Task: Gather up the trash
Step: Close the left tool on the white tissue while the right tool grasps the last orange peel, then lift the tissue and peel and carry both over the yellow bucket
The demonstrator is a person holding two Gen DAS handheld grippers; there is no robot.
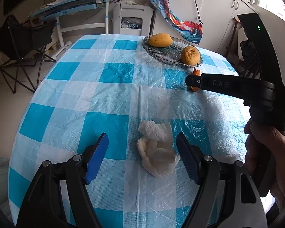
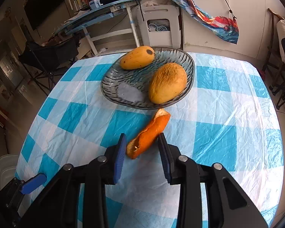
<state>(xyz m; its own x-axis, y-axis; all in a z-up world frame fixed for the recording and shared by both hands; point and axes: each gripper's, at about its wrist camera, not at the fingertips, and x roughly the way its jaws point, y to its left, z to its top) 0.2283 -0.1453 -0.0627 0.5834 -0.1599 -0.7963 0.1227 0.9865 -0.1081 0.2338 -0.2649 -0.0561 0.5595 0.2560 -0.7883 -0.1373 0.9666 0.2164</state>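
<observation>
The desk point(image 1: 112, 87) wears a blue-and-white checked plastic cloth, and its far edge curves just behind the glass dish point(image 2: 123, 87); left of the dish the cloth lies bare all the way to the rounded left edge, beyond which a folding chair point(image 1: 22, 43) stands on the tiled floor; right of the dish the cloth runs bare to the right edge as well. The glass dish sits near the far edge and holds two mangoes; the smoother mango point(image 2: 137, 57) lies at the dish's far rim, the rougher mango point(image 2: 167, 83) at its right side, and the dish's near-left part is bare glass. An orange peel point(image 2: 149, 134) lies on the cloth just in front of the dish, its far tip near the dish's rim; the right gripper point(image 2: 142, 148) is spread around the peel's near end, one blue pad on each side; whether the right-hand pad touches the peel is unclear, while a gap shows on the left. Well nearer than the dish, toward the desk's near edge, a crumpled white tissue point(image 1: 156, 148) rests on the cloth; the left gripper point(image 1: 142, 156) stands wide apart on either side of it, both pads clear of the paper, grasping nothing. The person's right hand point(image 1: 271, 152) shows at the right side of the left wrist view, wrapped on the other tool's handle.
</observation>
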